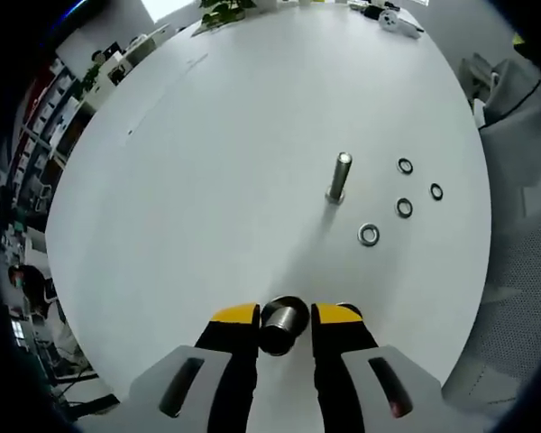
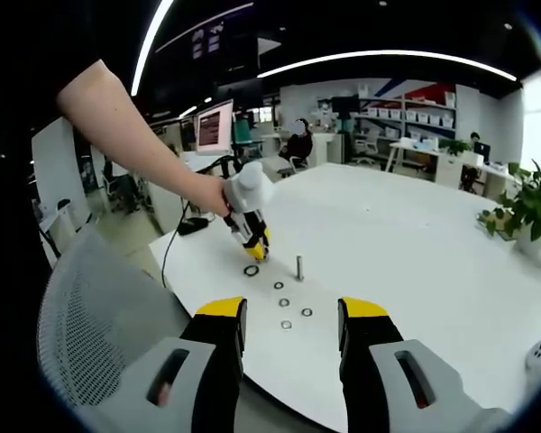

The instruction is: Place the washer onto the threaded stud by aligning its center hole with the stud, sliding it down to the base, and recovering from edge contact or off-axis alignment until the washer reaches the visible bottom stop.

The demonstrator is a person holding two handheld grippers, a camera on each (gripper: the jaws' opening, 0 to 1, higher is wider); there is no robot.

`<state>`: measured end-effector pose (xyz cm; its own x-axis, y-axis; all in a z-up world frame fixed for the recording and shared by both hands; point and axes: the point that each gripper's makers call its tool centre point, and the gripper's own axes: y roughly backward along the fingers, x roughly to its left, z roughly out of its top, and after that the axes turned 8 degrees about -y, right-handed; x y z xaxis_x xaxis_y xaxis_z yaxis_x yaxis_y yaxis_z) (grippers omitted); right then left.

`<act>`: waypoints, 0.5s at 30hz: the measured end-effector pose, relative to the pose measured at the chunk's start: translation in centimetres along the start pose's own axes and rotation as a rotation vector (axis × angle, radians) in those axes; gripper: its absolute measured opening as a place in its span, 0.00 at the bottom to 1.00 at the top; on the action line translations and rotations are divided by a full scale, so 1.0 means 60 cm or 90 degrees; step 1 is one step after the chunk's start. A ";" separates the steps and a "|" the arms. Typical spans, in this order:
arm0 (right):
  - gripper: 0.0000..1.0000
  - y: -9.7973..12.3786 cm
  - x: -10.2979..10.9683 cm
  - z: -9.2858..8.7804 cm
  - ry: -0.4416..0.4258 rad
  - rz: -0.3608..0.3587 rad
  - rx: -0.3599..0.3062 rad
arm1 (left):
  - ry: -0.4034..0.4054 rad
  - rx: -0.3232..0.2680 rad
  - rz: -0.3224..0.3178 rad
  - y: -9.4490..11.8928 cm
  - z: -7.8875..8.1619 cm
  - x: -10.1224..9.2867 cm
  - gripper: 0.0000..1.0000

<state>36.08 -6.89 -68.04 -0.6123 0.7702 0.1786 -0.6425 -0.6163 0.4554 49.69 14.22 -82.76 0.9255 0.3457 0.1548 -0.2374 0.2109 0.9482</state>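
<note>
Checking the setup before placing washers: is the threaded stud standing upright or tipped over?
Upright. In the left gripper view the threaded stud stands on end on the white table, nothing on its shaft; four washers lie flat beside it.

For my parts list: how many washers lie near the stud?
4: three small washers beside the stud, one larger nearer the left gripper. The ring between its jaws may be a fifth.

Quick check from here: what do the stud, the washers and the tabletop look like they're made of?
The stud looks like bare metal, silvery with a bright sheen along its side. The washers also seem metal: the nearest is light grey and shiny, the three beyond it darker, possibly coated or just shaded. The table is smooth matt white, likely laminate, though that is a guess.
</note>
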 end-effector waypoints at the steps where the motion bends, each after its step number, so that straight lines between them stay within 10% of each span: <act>1: 0.43 0.000 0.000 0.000 0.000 0.000 0.000 | 0.000 -0.003 -0.002 -0.001 0.000 0.000 0.20; 15: 0.43 0.000 -0.002 -0.001 -0.001 -0.004 0.001 | -0.012 -0.006 -0.045 -0.010 -0.003 -0.008 0.19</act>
<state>36.11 -7.00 -68.10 -0.6074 0.7743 0.1772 -0.6452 -0.6111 0.4586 49.31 14.10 -83.45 0.9452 0.3128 0.0933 -0.1744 0.2424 0.9544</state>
